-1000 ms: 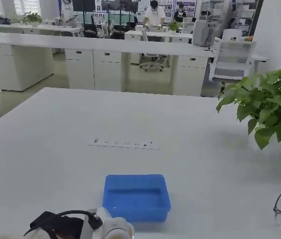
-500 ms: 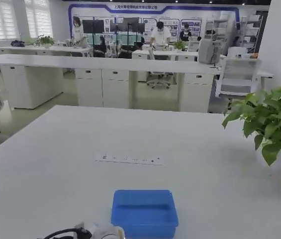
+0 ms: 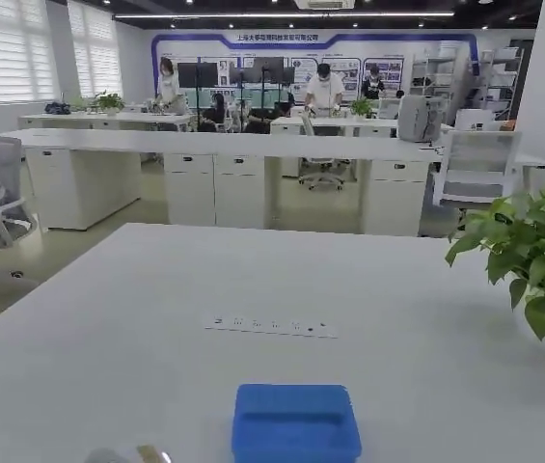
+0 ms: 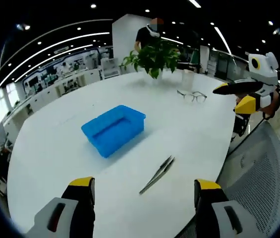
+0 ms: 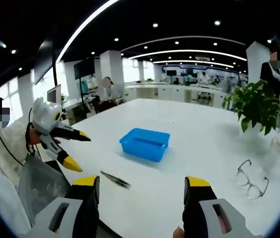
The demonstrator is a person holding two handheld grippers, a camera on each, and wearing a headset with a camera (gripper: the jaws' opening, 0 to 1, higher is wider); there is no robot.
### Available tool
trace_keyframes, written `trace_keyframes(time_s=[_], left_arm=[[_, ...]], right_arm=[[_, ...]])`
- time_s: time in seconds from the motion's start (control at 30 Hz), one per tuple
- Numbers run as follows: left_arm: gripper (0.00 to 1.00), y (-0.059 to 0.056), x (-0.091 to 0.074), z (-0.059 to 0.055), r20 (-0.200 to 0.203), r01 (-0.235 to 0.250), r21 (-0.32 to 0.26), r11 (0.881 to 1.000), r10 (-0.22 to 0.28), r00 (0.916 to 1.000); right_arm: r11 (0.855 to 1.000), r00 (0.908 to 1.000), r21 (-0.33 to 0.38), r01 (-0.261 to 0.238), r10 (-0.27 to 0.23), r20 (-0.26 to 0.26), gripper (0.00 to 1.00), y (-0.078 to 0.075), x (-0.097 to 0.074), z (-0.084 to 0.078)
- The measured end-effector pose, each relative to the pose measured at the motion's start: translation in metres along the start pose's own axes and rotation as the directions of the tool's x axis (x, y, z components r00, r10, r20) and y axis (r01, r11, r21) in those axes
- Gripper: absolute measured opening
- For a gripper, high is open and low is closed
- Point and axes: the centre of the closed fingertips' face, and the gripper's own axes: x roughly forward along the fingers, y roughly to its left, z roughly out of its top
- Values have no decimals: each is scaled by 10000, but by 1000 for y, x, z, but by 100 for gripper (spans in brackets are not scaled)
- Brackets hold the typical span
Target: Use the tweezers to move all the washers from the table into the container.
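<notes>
Left gripper view: my left gripper (image 4: 144,182), jaws apart, faces tweezers (image 4: 157,174) near the counter's edge that look light and slippery, so I'd pinch them mid-length.

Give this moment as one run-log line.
left gripper: open, empty | right gripper: open, empty | tweezers: on table, ungripped | container: on table

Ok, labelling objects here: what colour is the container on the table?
Plain blue; the container shows best in the left gripper view.

White table (image 4: 189,129) w/ blue container (image 4: 114,129), tweezers (image 4: 157,175), glasses (image 4: 192,96), plant (image 4: 152,57), maybe socket strip (image 3: 272,326)
</notes>
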Motion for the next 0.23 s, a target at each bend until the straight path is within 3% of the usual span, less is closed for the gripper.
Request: trace_keyframes(time_s=[0.07, 0.23], left_arm=[[87, 1, -8, -2, 156, -241, -477, 9986, 249, 9996], [99, 6, -28, -9, 449, -783, -990, 9920, 831, 9955]], right_arm=[[9999, 9999, -82, 129, -128, 42, 70, -2, 0, 0], [9994, 9994, -63, 338, -338, -22, 80, -4, 2, -4]])
